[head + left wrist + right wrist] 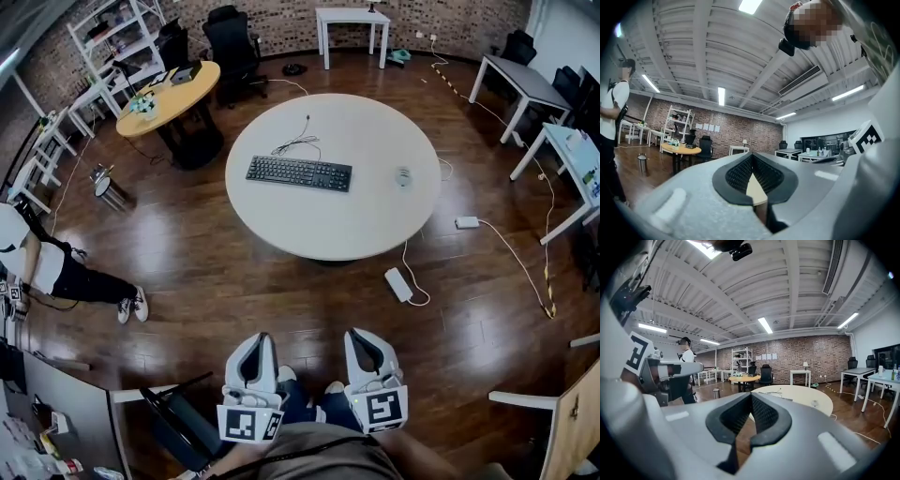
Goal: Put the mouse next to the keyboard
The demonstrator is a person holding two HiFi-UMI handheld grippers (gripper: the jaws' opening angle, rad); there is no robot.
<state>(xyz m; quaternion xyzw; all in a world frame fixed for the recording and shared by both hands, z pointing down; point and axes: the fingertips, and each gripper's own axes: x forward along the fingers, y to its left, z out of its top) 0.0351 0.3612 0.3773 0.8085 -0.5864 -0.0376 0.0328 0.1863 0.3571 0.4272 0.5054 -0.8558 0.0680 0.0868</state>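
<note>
A black keyboard point(298, 172) lies on the round white table point(328, 230), its cable curling behind it. A small grey mouse point(403, 176) rests to the keyboard's right, about a hand's width away from it. Both grippers are low in the head view, well short of the table and over the wooden floor. My left gripper point(262, 339) and my right gripper point(360, 336) point toward the table, jaws together, with nothing between them. In the right gripper view, past my right gripper point(751, 396), the table point(806, 397), keyboard point(776, 396) and mouse point(814, 403) lie ahead. The left gripper point(751, 156) faces the room.
A white power strip point(397, 284) and cables lie on the floor by the table's near right side. A person point(56, 267) stands at the left. A yellow round table point(169, 94) with office chairs stands behind on the left, and white desks point(525, 80) line the right.
</note>
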